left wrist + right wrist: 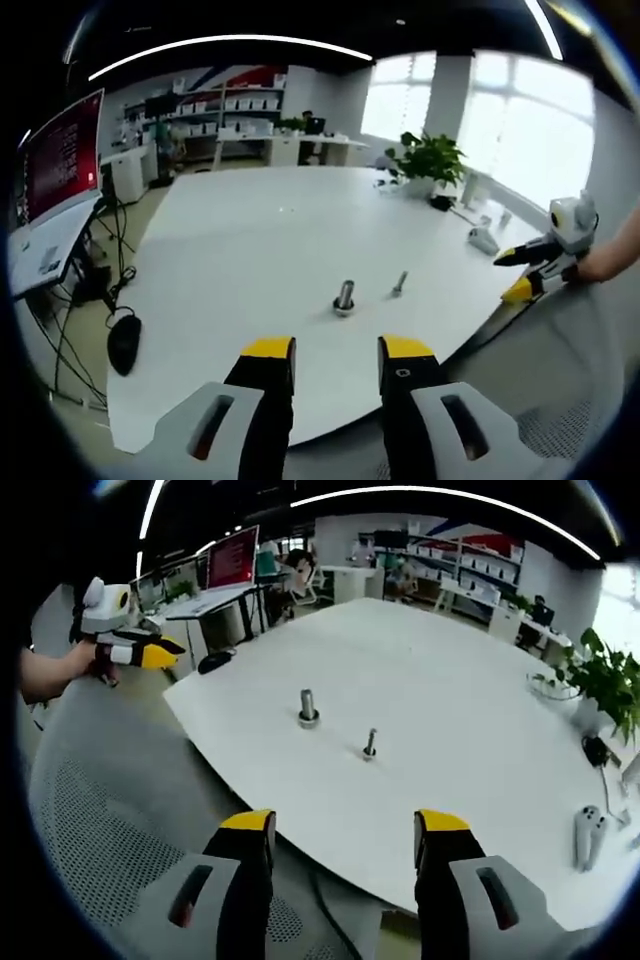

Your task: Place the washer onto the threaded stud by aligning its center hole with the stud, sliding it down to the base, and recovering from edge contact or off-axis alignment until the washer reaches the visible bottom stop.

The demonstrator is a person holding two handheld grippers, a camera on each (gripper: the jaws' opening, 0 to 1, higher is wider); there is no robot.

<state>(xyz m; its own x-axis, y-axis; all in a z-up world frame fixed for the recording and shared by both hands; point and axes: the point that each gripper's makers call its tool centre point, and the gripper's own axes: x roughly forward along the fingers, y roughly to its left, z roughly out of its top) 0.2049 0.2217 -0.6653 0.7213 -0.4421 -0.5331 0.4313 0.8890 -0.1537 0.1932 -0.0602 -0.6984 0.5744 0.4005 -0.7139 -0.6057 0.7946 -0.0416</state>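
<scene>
My left gripper (337,350) hovers over the near edge of the white desk (260,230), jaws spread, nothing between them. My right gripper (343,825) does the same from the other side, jaws spread and empty. Two upright pieces stand near each other mid-desk: a thicker threaded stud (345,297) with a ring at its base, possibly the washer, I cannot tell, and a thinner bolt (399,284) just beside it. Potted plant (428,160) at the far edge, monitor (62,155) off to the side.
</scene>
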